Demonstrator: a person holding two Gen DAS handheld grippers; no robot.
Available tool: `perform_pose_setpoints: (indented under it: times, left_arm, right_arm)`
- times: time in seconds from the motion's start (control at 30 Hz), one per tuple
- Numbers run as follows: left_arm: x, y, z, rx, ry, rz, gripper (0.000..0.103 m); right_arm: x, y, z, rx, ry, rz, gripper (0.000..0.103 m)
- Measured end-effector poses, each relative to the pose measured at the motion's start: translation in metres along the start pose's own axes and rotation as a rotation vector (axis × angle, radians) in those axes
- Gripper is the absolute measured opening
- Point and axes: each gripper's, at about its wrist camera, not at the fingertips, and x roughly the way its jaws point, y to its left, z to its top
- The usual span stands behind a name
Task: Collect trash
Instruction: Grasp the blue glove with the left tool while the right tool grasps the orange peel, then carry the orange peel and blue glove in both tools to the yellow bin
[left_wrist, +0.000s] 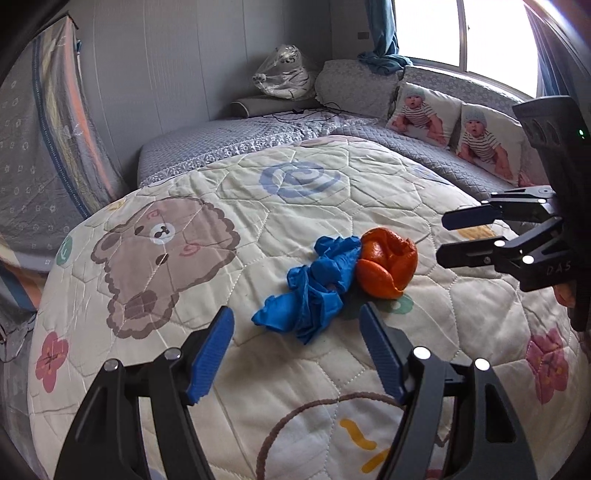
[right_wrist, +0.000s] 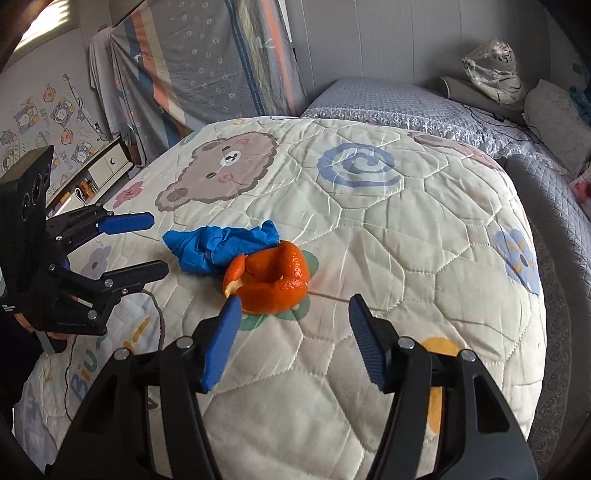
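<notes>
Both hand-held grippers gape empty: left hand-held gripper (left_wrist: 295, 347) should straddle the crumpled blue rubber glove (left_wrist: 314, 284), right hand-held gripper (right_wrist: 291, 332) the curled orange peel (right_wrist: 273, 280).

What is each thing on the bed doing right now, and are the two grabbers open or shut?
Crumpled blue rubber glove: lying on the quilt, touching the peel, not held.
Orange citrus peel: empty, curled open, resting on the quilt, not held.
Cream cartoon-bear quilt: spread flat over the bed.
Left gripper: open, empty, facing the glove.
Right gripper: open, empty, left finger beside the peel.
</notes>
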Motion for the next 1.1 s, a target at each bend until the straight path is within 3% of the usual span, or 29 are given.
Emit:
perform_pose_setpoints:
  times: [0.23, 0.47, 0.6, 0.77, 0.87, 1.1]
  left_arm:
    - [0.022, -0.003, 0.010, 0.080, 0.045, -0.041, 0.067]
    - [0.042, -0.005, 0.018, 0.119, 0.075, -0.067, 0.058]
    - [0.051, -0.002, 0.018, 0.110, 0.090, -0.090, 0.044]
    - [0.052, -0.005, 0.017, 0.117, 0.099, -0.108, 0.030]
    - [0.051, -0.003, 0.017, 0.105, 0.106, -0.106, 0.025]
    - [0.041, 0.008, 0.021, 0.056, 0.097, -0.063, 0.018]
  right_arm:
    - [0.019, -0.003, 0.011, -0.003, 0.045, 0.015, 0.058]
    - [0.037, -0.008, 0.018, 0.010, 0.086, 0.042, 0.052]
    - [0.041, -0.009, 0.022, 0.018, 0.092, 0.077, 0.034]
    - [0.041, -0.006, 0.025, 0.004, 0.091, 0.095, 0.026]
    - [0.040, -0.005, 0.026, 0.006, 0.082, 0.091, 0.013]
    - [0.034, -0.015, 0.026, 0.038, 0.072, 0.071, 0.010]
